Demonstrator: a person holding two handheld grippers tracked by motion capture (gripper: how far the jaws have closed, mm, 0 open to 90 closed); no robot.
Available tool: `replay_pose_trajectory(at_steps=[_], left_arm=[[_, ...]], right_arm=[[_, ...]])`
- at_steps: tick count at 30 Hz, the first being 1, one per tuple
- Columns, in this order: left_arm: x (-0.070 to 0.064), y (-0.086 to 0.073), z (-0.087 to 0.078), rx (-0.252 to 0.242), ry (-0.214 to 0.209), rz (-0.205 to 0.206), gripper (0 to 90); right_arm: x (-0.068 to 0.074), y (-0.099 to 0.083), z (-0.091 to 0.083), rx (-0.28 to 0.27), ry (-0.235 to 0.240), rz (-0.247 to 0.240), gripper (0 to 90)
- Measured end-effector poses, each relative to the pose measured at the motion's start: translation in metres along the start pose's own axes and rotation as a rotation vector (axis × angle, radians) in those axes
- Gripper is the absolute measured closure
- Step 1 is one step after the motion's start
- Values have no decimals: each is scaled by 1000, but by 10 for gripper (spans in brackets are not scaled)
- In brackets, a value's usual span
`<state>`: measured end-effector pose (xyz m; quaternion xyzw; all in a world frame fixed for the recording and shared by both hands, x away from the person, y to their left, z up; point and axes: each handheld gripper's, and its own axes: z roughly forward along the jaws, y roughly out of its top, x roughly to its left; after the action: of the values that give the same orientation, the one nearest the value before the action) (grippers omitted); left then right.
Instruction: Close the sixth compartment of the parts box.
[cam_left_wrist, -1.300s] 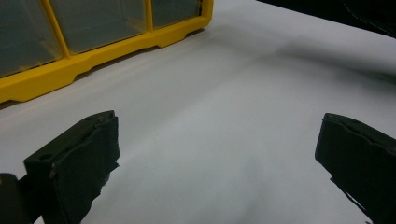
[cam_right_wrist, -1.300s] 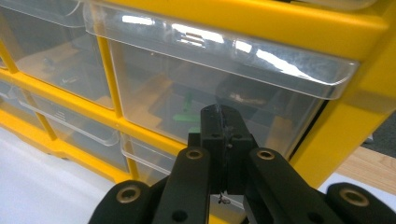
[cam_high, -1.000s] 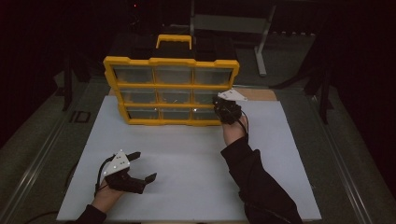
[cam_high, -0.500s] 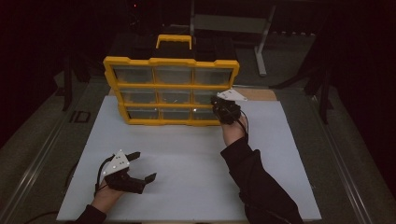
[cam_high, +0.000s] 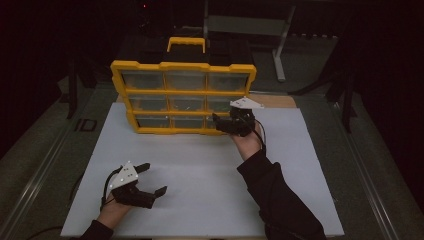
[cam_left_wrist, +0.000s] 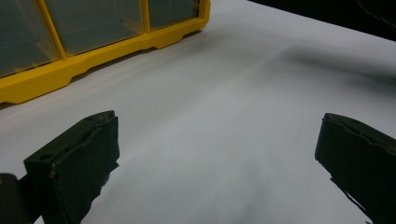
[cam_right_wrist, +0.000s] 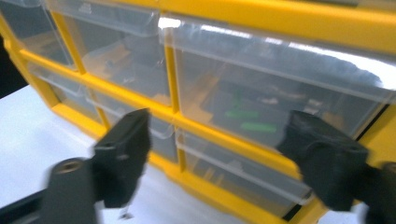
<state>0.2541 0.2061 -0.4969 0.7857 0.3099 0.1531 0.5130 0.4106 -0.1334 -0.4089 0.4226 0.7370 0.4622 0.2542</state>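
Left tool (cam_high: 152, 179) sits low over the near-left part of the white counter (cam_high: 200, 165), jaws spread wide, nothing between them. In the left gripper view the tool (cam_left_wrist: 217, 163) has only bare counter surface (cam_left_wrist: 224, 107) in the gap, and the yellow bottom rail of the organizer (cam_left_wrist: 93, 60) runs across the upper left, well apart from the jaws.

Right sleeve (cam_high: 280, 195) reaches forward from the near edge. Right tool (cam_high: 222, 122) is at the organizer's lower right corner, up against its front face; from above contact can't be told. Its jaws are wide and hold nothing.

Yellow drawer organizer (cam_high: 182, 95) stands upright at the far side of the counter, three rows of three clear drawers, with a yellow handle (cam_high: 186, 44) on top. In the right gripper view the tool (cam_right_wrist: 215, 154) straddles the clear drawer (cam_right_wrist: 261, 107) of the right column, green bits visible inside, with a yellow divider just below and another drawer under that. Picture is blurred.

Behind the organizer is a dark floor and a grey metal stand (cam_high: 280, 50).
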Motion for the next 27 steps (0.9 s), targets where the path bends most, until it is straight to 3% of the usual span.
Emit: replay_pose_trajectory(at_steps=[3, 7, 10, 19, 26, 27], left_arm=[[0, 0, 0, 0, -3, 1, 0], [0, 0, 0, 1, -4, 1, 0], [0, 0, 0, -1, -3, 0, 0], [-1, 0, -1, -6, 0, -5, 0], [0, -1, -2, -5, 1, -4, 0], [0, -1, -2, -5, 1, -5, 0]], right_arm=[[-1, -3, -2, 7, 30, 3, 91], [0, -4, -4, 9, 10, -9, 91], [-1, -5, -5, 3, 21, -6, 92], [-9, -7, -10, 12, 117, -56, 95], [-9, -7, -18, 10, 154, -74, 95], [-8, -7, -22, 6, 188, -81, 94]])
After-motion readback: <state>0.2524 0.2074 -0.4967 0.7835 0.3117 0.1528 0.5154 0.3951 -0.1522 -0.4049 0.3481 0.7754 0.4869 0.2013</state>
